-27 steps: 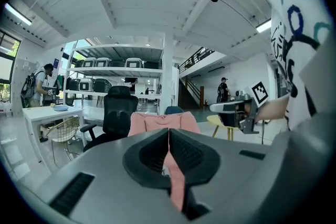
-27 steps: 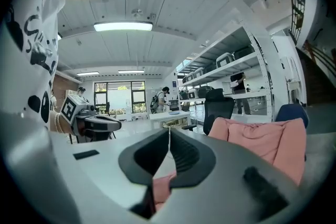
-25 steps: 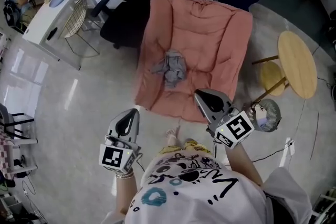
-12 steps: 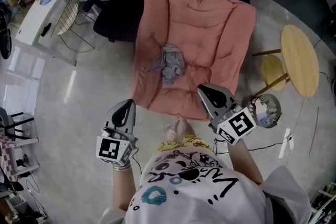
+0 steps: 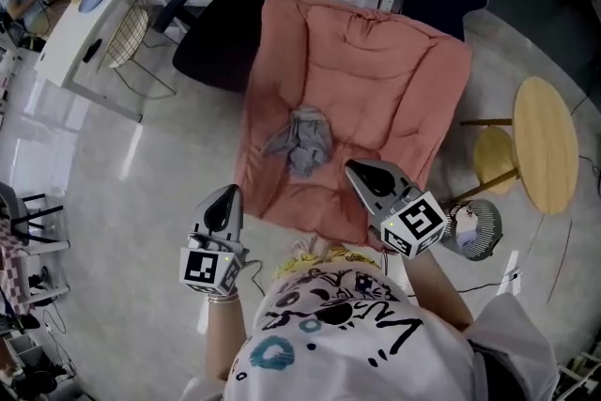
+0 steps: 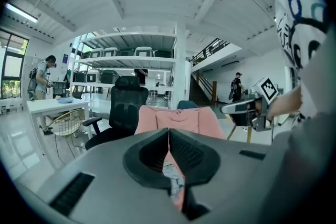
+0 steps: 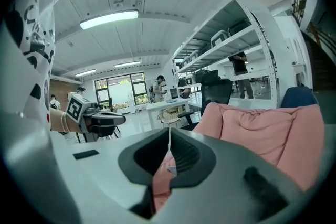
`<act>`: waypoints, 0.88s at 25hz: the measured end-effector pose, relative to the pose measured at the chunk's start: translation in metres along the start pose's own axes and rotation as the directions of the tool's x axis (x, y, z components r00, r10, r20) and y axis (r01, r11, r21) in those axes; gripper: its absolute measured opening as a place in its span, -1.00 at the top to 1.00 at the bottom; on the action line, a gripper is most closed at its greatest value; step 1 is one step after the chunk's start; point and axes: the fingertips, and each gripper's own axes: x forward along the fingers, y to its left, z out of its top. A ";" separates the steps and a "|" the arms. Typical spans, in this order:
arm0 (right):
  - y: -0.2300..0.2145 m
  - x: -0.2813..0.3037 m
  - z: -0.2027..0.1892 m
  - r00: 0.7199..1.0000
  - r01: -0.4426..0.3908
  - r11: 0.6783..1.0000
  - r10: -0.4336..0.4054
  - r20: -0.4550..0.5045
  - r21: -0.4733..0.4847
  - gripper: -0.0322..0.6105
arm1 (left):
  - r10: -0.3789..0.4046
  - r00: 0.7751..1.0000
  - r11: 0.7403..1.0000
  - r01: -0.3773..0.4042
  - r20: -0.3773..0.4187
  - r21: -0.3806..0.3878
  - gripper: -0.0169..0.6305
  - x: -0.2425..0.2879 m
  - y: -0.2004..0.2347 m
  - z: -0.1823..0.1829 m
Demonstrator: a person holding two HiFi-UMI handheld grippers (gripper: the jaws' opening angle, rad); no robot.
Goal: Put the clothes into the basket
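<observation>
Pink lounger [image 5: 376, 80], grey clothes [image 5: 300, 138] bunched mid-seat, both tongs empty.
Left gripper [image 5: 228, 194] is just off the lounger's front corner, jaws clenched together on nothing. Right gripper [image 5: 359, 172] hangs over the lounger's front edge, near the clothes but not touching them; its jaws are pressed together too, with nothing between. Black office chair [image 5: 225, 23] stands behind the lounger on the left gripper's side.
</observation>
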 end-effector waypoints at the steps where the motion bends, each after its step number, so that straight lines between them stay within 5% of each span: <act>1: -0.003 0.005 -0.002 1.000 -0.019 1.000 0.019 -0.003 0.001 0.81 | 0.006 1.000 1.000 -0.006 -0.007 -0.005 0.90 0.008 0.001 -0.005; 8: -0.003 0.041 -0.041 0.978 -0.200 0.980 0.199 -0.061 -0.012 0.80 | 0.005 0.996 1.000 -0.003 -0.090 0.017 0.90 0.044 -0.010 -0.045; 14: -0.014 0.079 -0.079 0.983 -0.149 0.989 0.146 -0.109 -0.019 0.79 | 0.012 0.996 1.000 -0.012 -0.091 0.003 0.90 0.070 0.008 -0.076; 17: -0.024 0.092 -0.107 0.983 -0.111 0.993 0.115 -0.140 0.035 0.55 | 0.016 0.993 0.999 -0.020 -0.114 -0.034 0.90 0.087 0.016 -0.101; 22: -0.038 0.099 -0.171 0.964 -0.032 0.994 0.057 -0.260 0.102 0.44 | 0.021 0.989 0.999 -0.026 -0.149 -0.032 0.90 0.094 0.023 -0.132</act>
